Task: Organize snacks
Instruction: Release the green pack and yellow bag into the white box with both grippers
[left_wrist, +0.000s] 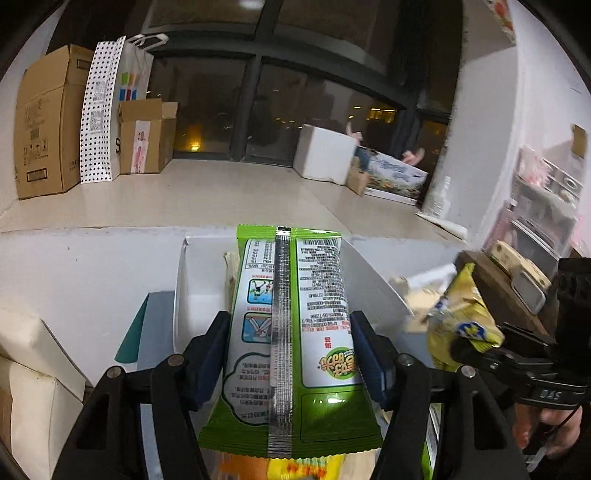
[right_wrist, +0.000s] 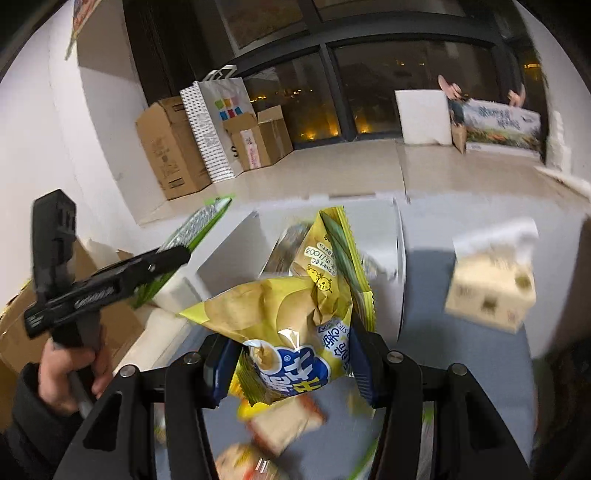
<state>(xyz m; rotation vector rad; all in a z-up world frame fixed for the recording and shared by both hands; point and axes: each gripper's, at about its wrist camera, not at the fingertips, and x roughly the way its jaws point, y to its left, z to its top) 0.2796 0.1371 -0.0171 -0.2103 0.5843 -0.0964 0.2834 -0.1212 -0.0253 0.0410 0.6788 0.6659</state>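
The left gripper (left_wrist: 290, 363) pinches a green snack packet (left_wrist: 291, 332) between its jaws, seam side up, above a white bin (left_wrist: 192, 273). The right gripper's (right_wrist: 291, 363) jaws clamp a crumpled yellow chip bag (right_wrist: 291, 317).

Right wrist view: the tissue box (right_wrist: 491, 288) at right and loose snacks (right_wrist: 280, 421) at bottom centre are motion-blurred; the green packet's (left_wrist: 291, 343) lower end hides packets beneath.
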